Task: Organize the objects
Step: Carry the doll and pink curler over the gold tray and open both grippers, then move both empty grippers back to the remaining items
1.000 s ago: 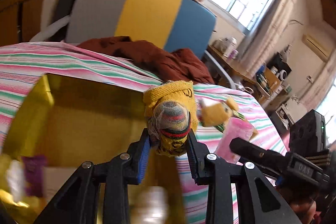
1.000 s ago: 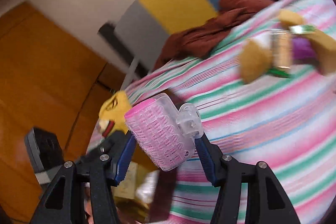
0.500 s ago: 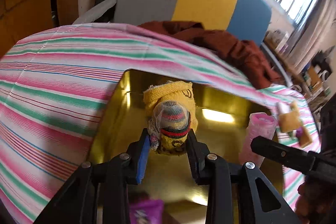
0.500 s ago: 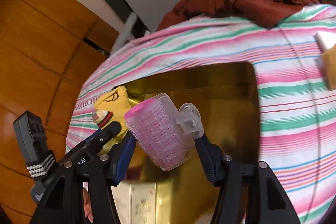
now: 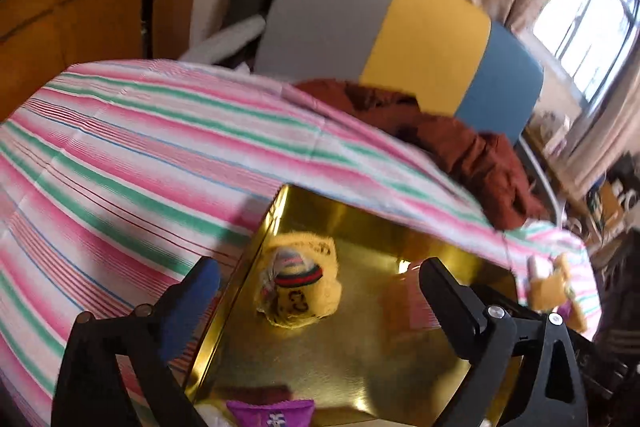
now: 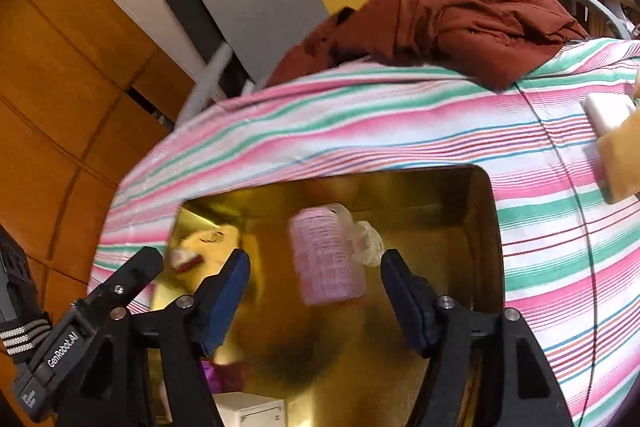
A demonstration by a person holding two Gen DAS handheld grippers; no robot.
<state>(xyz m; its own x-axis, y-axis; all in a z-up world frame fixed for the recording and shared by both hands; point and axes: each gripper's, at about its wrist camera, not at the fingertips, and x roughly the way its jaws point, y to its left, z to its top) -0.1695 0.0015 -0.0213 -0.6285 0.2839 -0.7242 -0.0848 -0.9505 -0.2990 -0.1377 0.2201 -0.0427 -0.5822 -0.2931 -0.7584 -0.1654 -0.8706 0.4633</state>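
A: Striped cloth (image 5: 140, 155) covers the bench, gold tray (image 6: 440, 211) sunk in it. How far along?

B: Yellow sock bundle (image 5: 300, 287) and pink roller (image 6: 326, 259) are in; plush bits at three o'clock remain.

A: Tools?

B: Left tool (image 5: 320, 291) and right tool (image 6: 316, 287) both opening, empty, each item lying free at twelve o'clock

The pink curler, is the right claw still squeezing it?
Apart. The right wrist view shows the curler loose over the gold box, with gaps to both pads of the opening right claw.
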